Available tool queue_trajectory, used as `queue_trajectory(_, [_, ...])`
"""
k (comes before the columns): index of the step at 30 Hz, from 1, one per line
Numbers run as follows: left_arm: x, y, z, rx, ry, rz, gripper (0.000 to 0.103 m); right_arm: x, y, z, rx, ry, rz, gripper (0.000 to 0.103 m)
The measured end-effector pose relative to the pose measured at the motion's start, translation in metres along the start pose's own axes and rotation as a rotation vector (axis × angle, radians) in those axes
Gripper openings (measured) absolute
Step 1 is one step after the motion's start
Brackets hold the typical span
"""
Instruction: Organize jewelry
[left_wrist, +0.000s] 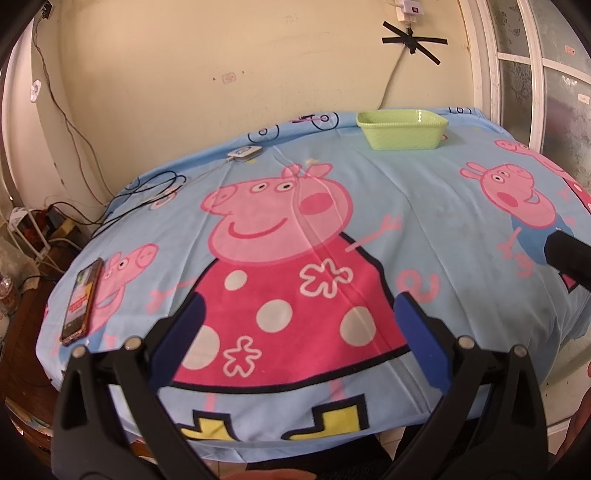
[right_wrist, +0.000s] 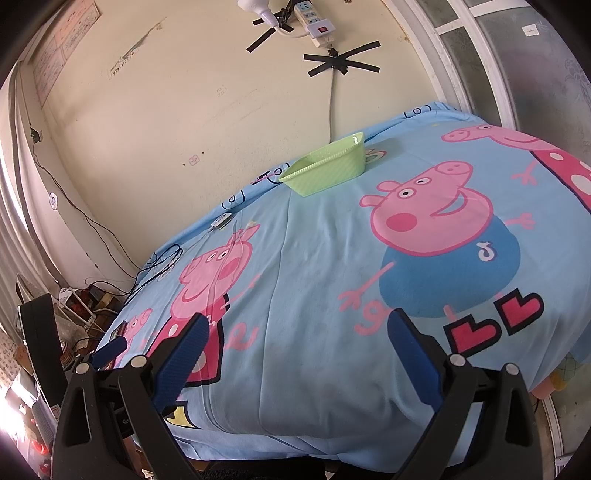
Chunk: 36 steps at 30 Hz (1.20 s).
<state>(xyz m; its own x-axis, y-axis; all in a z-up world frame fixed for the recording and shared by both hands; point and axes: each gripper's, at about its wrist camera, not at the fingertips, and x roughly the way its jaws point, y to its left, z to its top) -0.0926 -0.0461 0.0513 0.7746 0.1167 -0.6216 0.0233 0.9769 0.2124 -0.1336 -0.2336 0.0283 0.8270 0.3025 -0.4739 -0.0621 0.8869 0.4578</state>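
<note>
A light green ribbed tray (left_wrist: 402, 129) stands at the far edge of the table near the wall; it also shows in the right wrist view (right_wrist: 327, 170). I cannot see inside it. A thin pale chain-like strand (left_wrist: 297, 195) lies across the cartoon cloth, running toward a small white device; it also shows in the right wrist view (right_wrist: 236, 240). My left gripper (left_wrist: 299, 314) is open and empty above the table's near edge. My right gripper (right_wrist: 295, 332) is open and empty, to the right of the left one, whose fingers (right_wrist: 110, 347) show at the lower left.
A light blue cartoon-pig cloth (left_wrist: 424, 221) covers the table. A phone (left_wrist: 81, 301) lies at the left edge. A small white device (left_wrist: 243, 152) and black cables (left_wrist: 155, 188) lie at the back left. The wall and a window frame stand behind.
</note>
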Motion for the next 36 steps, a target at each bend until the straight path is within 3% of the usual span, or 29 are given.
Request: queue_trajectory(36, [0.0022,-0.0007,-0.0018,0.005,0.006,-0.003,0.098,-0.0021,0.0031,-0.0023,0.006,-0.003,-0.005,0.075])
